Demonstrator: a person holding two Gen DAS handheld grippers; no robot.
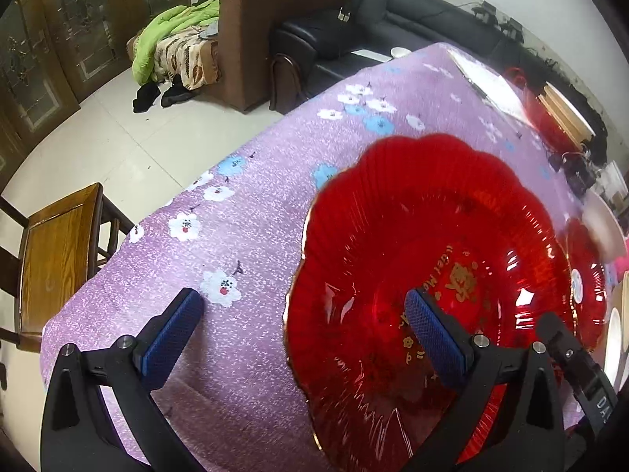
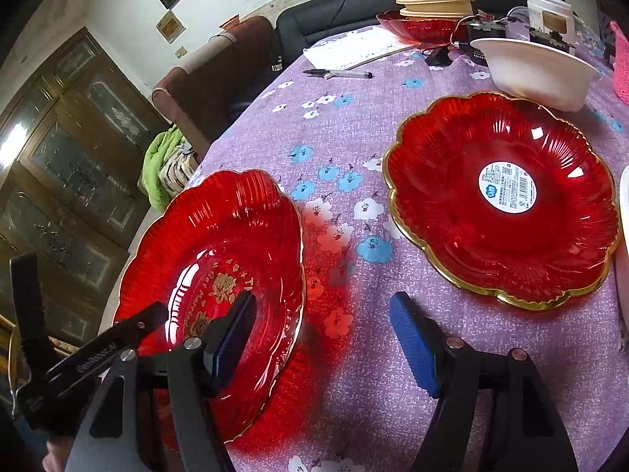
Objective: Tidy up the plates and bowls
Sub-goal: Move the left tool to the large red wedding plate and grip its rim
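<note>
Purple floral surface (image 2: 346,126). Both tongs, left (image 1: 304,310) and right (image 2: 320,314), spread, straddling the gold-lettered red plate (image 2: 236,244) rim. I'd pinch squarely, lift level toward the labelled plate (image 2: 507,196).

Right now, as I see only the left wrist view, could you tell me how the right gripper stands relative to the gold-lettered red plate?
Observer: The right gripper is open and straddles the lettered plate's rim, with one finger over the dish and the other over the tablecloth.
Operator: Thank you. What is the pale blur at my right edge?
Observer: It is a white bowl, standing upright just behind the second red plate.
Operator: Is anything loose farther up the table?
Observer: A pen lies on the cloth just in front of some papers.
</note>
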